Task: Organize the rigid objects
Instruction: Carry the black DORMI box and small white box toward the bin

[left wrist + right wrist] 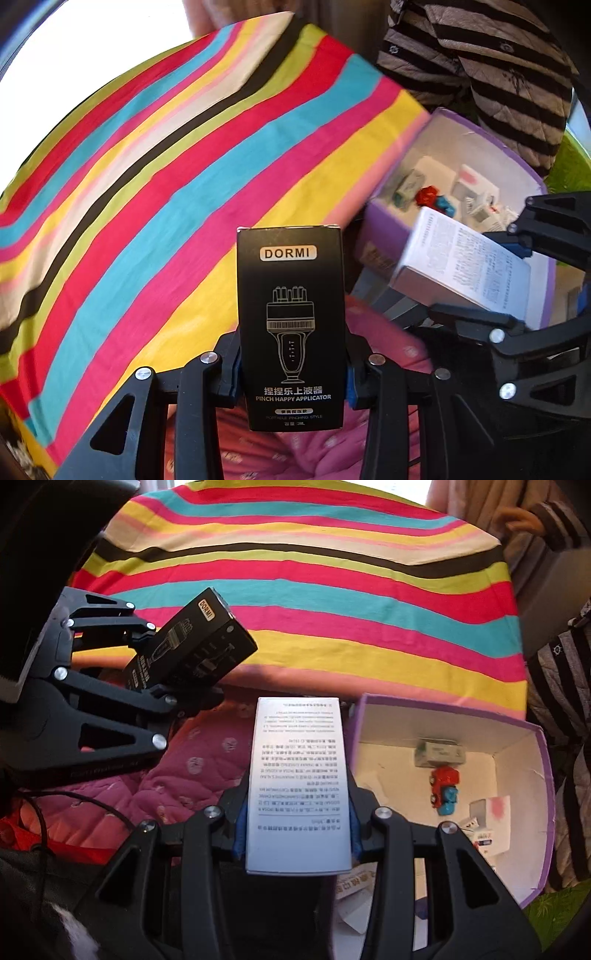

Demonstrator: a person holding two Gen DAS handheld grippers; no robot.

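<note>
Left gripper [291,373] clamps black "DORMI Pinch Happy Applicator" box [290,325]; right gripper [295,827] clamps white printed box [299,786].

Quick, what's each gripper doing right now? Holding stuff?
Left gripper: shut on the black box.
Right gripper: shut on the white box.
</note>
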